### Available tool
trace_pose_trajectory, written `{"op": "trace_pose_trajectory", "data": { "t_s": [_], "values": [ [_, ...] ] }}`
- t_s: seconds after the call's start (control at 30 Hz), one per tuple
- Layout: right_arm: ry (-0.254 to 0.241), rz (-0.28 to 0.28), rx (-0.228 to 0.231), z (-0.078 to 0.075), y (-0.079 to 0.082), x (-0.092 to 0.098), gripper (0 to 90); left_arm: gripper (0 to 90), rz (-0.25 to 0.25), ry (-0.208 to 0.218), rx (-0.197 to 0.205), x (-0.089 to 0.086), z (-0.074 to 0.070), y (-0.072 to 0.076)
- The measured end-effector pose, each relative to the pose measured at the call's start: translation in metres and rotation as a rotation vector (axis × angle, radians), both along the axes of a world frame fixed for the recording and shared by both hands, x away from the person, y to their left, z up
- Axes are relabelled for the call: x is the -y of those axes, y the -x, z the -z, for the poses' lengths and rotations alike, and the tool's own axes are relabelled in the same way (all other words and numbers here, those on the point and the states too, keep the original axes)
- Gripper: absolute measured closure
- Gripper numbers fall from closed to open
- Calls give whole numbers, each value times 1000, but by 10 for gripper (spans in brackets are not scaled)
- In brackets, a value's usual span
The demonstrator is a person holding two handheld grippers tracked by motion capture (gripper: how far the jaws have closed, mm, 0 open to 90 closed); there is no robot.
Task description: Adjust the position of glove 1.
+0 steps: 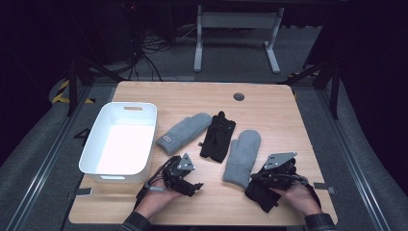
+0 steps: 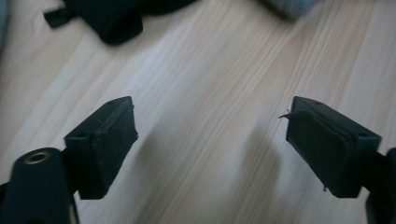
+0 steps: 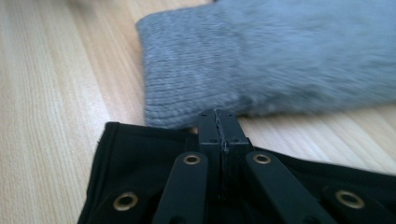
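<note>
two grippers are low in the frame: the right gripper [image 1: 269, 185] is closed on a black glove [image 1: 260, 195] at lower right, the left gripper [image 1: 190, 185] is open over bare table [image 1: 269, 101].

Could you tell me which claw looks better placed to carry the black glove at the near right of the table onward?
Right, probably. The right claw is shut on the black fabric glove beside the grey knitted mitten. The left claw is open over bare wooden table, holding nothing.
</note>
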State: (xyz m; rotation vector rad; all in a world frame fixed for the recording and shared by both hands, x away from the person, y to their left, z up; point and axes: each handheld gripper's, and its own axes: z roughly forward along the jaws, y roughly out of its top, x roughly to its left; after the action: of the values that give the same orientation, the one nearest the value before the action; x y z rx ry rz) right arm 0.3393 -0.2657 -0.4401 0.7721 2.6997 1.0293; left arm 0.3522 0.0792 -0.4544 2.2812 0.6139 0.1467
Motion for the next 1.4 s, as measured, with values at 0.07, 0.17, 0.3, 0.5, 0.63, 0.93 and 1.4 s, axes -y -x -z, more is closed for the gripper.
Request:
{"op": "trace_pose_trajectory", "data": {
  "t_s": [0.07, 0.17, 0.3, 0.5, 0.63, 0.93, 1.4],
  "values": [
    [-3, 9, -2, -1, 1, 4, 900, 350, 13, 40, 3, 8, -7, 0],
    [-10, 16, -9, -1, 4, 8, 900, 508, 44, 65, 13, 24, -16, -1],
    [-18, 6, -10, -2, 11, 8, 900, 707, 89, 100, -7, 51, -20, -5],
    [-15, -3, -29, 1, 21, 7, 900, 880, 136, 106, 1, 92, -22, -8],
    [-22, -6, -42, 2, 28, 10, 900, 895, 163, 93, -29, 123, -16, -12],
    [4, 34, -60, 6, 23, 20, 900, 900, 175, 36, -68, 124, -8, -16],
    [53, 122, -41, 7, 12, 41, 900, 900, 226, -3, -88, 101, -8, -15]
  ]
}}
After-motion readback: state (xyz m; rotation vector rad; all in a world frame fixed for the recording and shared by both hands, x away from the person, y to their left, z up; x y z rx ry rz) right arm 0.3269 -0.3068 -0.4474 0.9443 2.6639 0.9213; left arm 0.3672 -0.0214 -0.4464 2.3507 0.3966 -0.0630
